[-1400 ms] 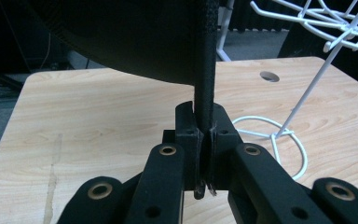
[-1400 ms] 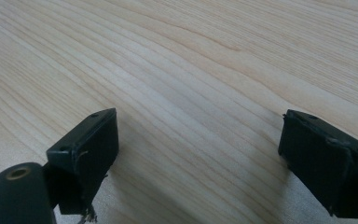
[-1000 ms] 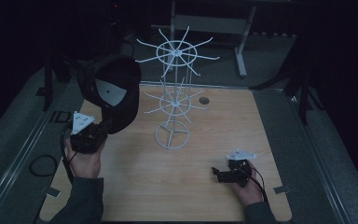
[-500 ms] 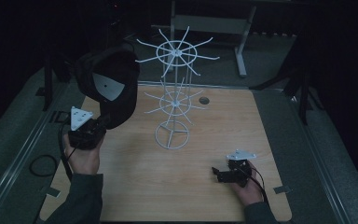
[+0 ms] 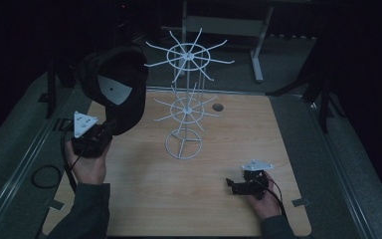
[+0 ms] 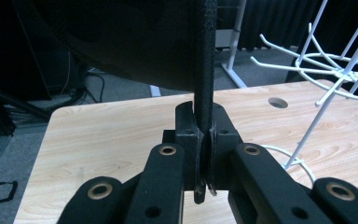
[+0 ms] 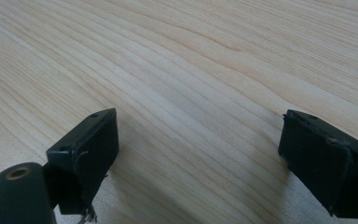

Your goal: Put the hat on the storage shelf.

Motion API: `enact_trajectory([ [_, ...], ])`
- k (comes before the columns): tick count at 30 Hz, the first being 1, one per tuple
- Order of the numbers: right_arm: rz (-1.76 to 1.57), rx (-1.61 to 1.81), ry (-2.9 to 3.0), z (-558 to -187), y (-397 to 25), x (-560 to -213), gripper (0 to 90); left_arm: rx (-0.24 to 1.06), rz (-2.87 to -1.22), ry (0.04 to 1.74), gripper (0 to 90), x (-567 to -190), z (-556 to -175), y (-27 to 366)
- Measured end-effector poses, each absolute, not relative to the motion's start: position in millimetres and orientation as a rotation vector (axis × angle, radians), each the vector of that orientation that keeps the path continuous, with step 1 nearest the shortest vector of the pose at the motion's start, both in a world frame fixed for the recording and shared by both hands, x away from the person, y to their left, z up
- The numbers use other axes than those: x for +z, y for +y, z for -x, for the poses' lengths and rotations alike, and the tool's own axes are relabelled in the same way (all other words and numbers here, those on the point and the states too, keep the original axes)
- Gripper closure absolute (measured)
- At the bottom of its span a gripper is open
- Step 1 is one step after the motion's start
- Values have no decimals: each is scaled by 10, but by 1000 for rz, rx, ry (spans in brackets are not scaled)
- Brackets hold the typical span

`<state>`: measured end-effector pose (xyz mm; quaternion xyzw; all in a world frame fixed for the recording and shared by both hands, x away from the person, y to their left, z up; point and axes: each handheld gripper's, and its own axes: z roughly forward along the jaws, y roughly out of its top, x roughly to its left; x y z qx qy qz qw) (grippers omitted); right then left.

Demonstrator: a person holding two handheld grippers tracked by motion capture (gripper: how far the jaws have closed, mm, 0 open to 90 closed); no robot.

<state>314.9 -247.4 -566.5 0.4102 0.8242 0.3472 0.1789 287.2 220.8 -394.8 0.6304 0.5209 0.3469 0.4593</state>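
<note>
Nearest the person, two sleeved forearms come in over the front edge of the pale wood-grain surface (image 5: 144,199). The right tool (image 5: 236,185) rests low near the front right of the surface, its jaws spread wide apart with nothing between them; in the right gripper view bare wood grain shows in the gap, and a grey three-cornered plate sits on top of it. A small strip of tape (image 5: 301,202) lies just off the front right corner.

On the left side, the left tool (image 5: 108,130) is lifted above the surface, its jaws closed tight on the edge of a black cap (image 5: 122,94). In the left gripper view the cap's thin dark edge (image 6: 204,84) runs upright between the pressed jaws, with the crown bulging above. The cap hangs in the air over the surface's left rear part, near the white wire rack (image 5: 186,107) but apart from it, its pale inner label turned towards the camera.

The rack stands on its ring base around the middle of the surface, with two tiers of radiating prongs. Behind it a round hole (image 5: 218,107) is cut in the wood.

Grey matting (image 5: 328,164) borders the surface on both sides, with a coiled cable (image 5: 45,177) on the left. Farther back the room is dark, with a light metal frame (image 5: 256,45) standing there.
</note>
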Motion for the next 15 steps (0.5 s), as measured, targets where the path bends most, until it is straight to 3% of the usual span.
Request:
enact_trajectory([
  [15,-1162,982,2330,-3149,-2473,-5664,119,870,-1549,1268,863,-3881,-2874,2187],
])
